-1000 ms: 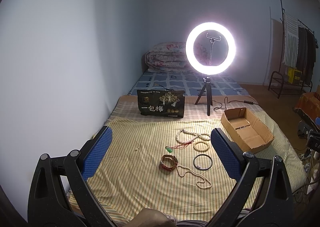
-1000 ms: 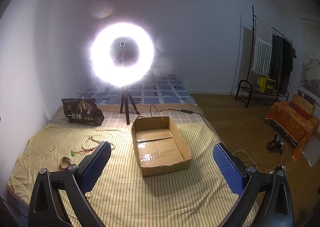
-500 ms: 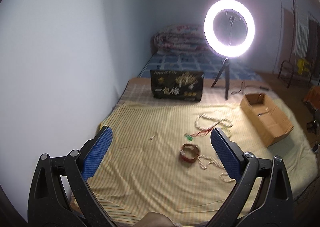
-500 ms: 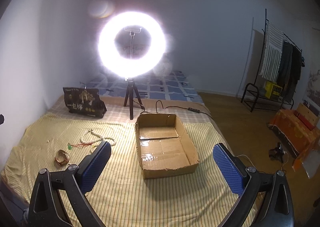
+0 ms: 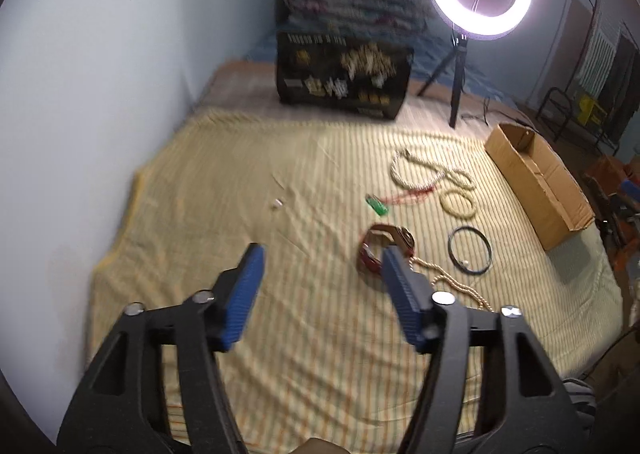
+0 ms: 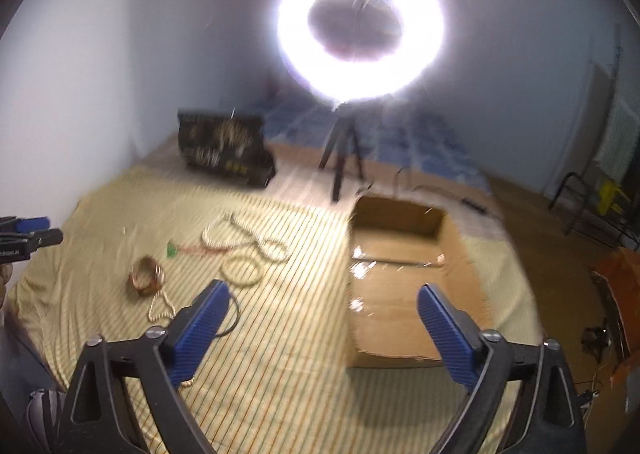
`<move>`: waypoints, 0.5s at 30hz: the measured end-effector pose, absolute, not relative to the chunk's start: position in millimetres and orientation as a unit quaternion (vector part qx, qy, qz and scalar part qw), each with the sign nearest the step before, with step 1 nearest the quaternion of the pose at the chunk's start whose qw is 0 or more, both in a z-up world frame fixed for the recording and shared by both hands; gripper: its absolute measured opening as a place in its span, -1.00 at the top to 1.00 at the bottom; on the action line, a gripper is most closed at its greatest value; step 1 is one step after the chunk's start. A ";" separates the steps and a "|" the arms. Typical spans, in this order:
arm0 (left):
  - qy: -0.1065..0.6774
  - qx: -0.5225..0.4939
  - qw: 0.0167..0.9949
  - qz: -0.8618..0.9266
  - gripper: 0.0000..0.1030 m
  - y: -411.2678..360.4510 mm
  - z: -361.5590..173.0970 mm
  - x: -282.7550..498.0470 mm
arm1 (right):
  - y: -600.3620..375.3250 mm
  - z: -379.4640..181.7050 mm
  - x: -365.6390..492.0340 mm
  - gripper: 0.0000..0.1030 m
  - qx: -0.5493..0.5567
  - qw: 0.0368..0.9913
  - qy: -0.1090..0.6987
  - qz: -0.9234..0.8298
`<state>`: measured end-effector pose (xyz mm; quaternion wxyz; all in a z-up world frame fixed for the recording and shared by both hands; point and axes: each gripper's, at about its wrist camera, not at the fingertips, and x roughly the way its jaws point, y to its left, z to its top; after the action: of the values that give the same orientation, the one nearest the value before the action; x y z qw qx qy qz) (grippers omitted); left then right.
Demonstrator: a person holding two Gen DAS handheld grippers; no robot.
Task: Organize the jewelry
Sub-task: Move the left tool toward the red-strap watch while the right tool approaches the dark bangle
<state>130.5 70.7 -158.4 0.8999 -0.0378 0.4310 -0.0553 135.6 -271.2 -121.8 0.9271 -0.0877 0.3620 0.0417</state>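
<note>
While both frames are blurred, we see our left gripper [image 5: 322,260] spread wide and holding nothing above the striped yellow bedsheet [image 5: 224,190]. At its 1 o'clock, partly behind the right finger, lies a red-brown bangle [image 5: 374,250], with a pearl strand [image 5: 452,284] at 3 o'clock and a black hoop [image 5: 470,250] just beyond. Farther out at 1 o'clock sit a green pendant on red cord [image 5: 377,205], a beaded bracelet [image 5: 458,203] and a looped bead necklace [image 5: 416,174].

Our right gripper [image 6: 322,300] is likewise open and empty. Only its view shows the inside of the cardboard box [image 6: 404,278] at 1 o'clock, which holds no jewelry; the left view shows just the outer wall. A ring light [image 6: 360,20] glares at 12 o'clock.
</note>
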 end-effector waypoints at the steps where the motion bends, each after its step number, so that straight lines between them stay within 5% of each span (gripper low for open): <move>1: 0.441 -0.046 0.894 -0.063 -0.06 69.4 -165.1 136.3 | -267.9 -128.0 143.4 -0.73 -0.090 0.921 0.375 0.049; 3: 0.461 -0.064 0.882 -0.077 0.18 67.9 -178.0 146.0 | -259.5 -144.3 160.0 -0.63 -0.095 0.907 0.403 0.072; 15: 0.533 -0.147 0.825 -0.114 0.44 54.5 -229.7 196.8 | -231.7 -216.0 232.9 0.00 -0.078 0.836 0.526 0.134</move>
<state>196.8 54.5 -229.7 0.8255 -0.1466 0.5329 -0.1145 232.9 -231.7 -216.0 0.8361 -0.0781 0.5262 0.1337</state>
